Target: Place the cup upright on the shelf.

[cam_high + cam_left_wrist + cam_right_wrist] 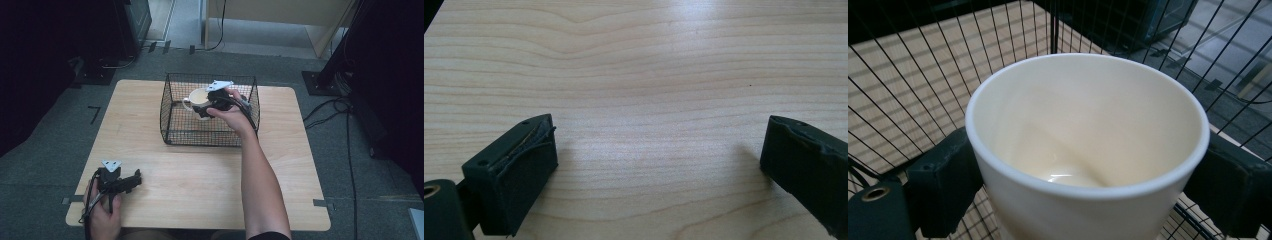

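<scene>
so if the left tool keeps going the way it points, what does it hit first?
Likely just the bare table: the open left tool looks down along the wood. In the high view it aims right, along the near edge.

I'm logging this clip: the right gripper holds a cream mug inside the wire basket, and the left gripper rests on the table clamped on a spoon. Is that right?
Not quite. The left gripper holds no spoon: the left gripper view shows its jaws apart over bare table. The rest stands: the right gripper grips the cream mug inside the wire basket.

Lab: bare table [200, 185], floor cables [325, 112], equipment stands [320, 82].
</scene>
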The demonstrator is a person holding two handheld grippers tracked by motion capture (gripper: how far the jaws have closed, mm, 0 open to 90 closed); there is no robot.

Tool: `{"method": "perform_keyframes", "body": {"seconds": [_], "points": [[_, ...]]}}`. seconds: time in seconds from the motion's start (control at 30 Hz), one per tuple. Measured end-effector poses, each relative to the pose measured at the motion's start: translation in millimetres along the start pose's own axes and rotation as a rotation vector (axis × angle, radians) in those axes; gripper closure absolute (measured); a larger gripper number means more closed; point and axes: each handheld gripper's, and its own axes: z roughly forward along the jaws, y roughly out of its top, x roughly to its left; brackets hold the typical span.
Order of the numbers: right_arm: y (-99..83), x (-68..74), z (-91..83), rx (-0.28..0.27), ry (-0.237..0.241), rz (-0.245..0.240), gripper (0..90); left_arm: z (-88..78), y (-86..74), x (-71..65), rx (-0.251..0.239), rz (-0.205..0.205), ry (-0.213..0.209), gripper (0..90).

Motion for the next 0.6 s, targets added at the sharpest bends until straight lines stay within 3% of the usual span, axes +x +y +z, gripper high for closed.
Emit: {"method": "perform_keyframes", "body": {"seconds": [0.2, 0.3, 0.43, 0.6], "points": [[-5.6, 0.9, 7.6, 0.049, -0.013, -0.018, 9.5, 0.0, 0.0, 0.0, 0.0, 0.001, 0.0, 1.9], [-7.6, 1.0, 10.2, 0.067, 0.006, -0.017, 9.5, 0.0, 0.0, 0.0, 0.0, 0.001, 0.0, 1.9], [-11.2, 2.0, 14.7, 0.124, -0.006, -0.04, 9.6, 0.0, 0.0, 0.1, 0.0, 0.0, 0.0, 1.8], [-12.9, 1.1, 16.1, 0.126, -0.005, -0.035, 9.6, -0.1, 0.0, 0.1, 0.0, 0.001, 0.0, 1.8]]}}
